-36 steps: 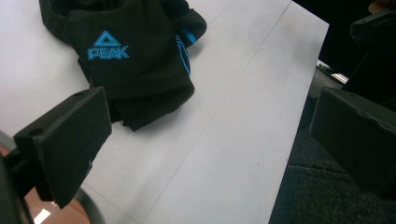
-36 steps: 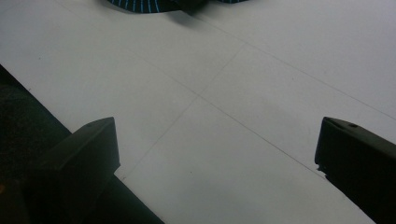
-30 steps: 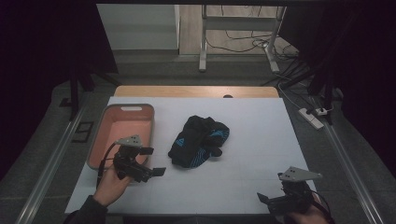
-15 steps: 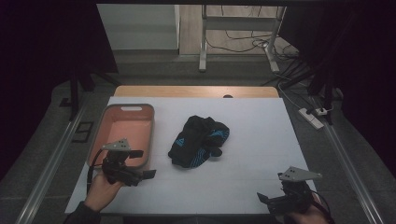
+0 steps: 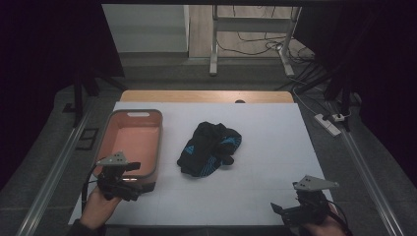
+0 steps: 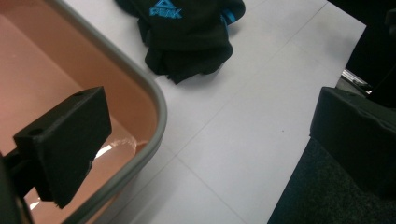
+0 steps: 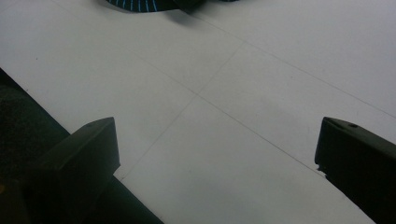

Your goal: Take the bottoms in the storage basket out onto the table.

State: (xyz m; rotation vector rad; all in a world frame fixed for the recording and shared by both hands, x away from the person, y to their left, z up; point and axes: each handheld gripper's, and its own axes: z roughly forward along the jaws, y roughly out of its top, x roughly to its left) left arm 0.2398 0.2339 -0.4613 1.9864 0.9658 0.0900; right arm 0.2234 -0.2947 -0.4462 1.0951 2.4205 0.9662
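Note:
A crumpled black garment (image 5: 209,147) with blue markings lies in the middle of the white table (image 5: 275,147). The left gripper view shows the garment (image 6: 187,32) with a blue "PEAK" logo. A salmon bin (image 5: 160,142) stands at the left. My left gripper (image 5: 142,184) hovers open at the bin's near right corner, one jaw over the bin's inside and the rim (image 6: 156,102) between the jaws (image 6: 210,140). My right gripper (image 5: 282,211) is held open and low over the near right table edge, nothing between its jaws (image 7: 215,158). The garment's edge (image 7: 144,4) lies far ahead of it.
A wooden strip (image 5: 206,96) borders the table's far edge. Metal rails (image 5: 54,172) run along both sides. A power strip (image 5: 328,123) and cables lie on the floor at the right. White table surface stretches between the garment and both grippers.
My left gripper has drawn back and to the left, from near the garment to the bin's near corner. The right gripper and the garment have stayed put.

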